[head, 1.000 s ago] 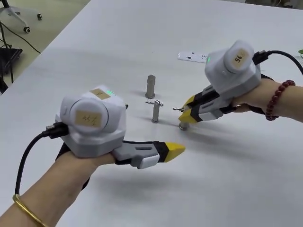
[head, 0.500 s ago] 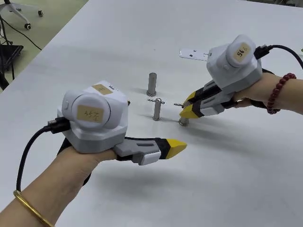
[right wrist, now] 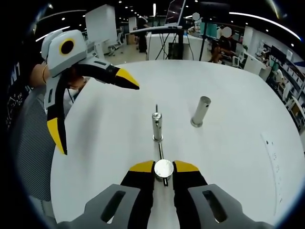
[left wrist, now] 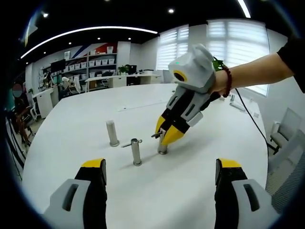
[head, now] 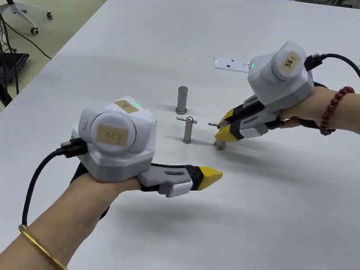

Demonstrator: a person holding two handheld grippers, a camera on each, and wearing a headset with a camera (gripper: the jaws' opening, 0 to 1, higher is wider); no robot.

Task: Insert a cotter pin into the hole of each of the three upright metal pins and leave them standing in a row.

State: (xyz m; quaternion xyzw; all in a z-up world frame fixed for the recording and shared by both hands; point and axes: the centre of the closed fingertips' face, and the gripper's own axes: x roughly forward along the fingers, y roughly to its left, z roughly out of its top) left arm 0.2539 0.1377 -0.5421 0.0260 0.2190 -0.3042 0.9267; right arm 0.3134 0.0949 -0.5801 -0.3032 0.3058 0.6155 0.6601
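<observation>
Pinching cotter pin (head: 211, 125), right gripper (right wrist: 163, 168) clenched, at nearest post (head: 219, 145). Needed level, straight push. Held left gripper (left wrist: 160, 164) released, aside.

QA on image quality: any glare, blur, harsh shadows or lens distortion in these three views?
Head view: even light, only soft shadows on the table, and the middle metal pin is sharp. Left gripper view: heavy fisheye bend, with the windows close to blown out. Right gripper view: fisheye bend too, and glare whitens the top of the nearest metal pin.
</observation>
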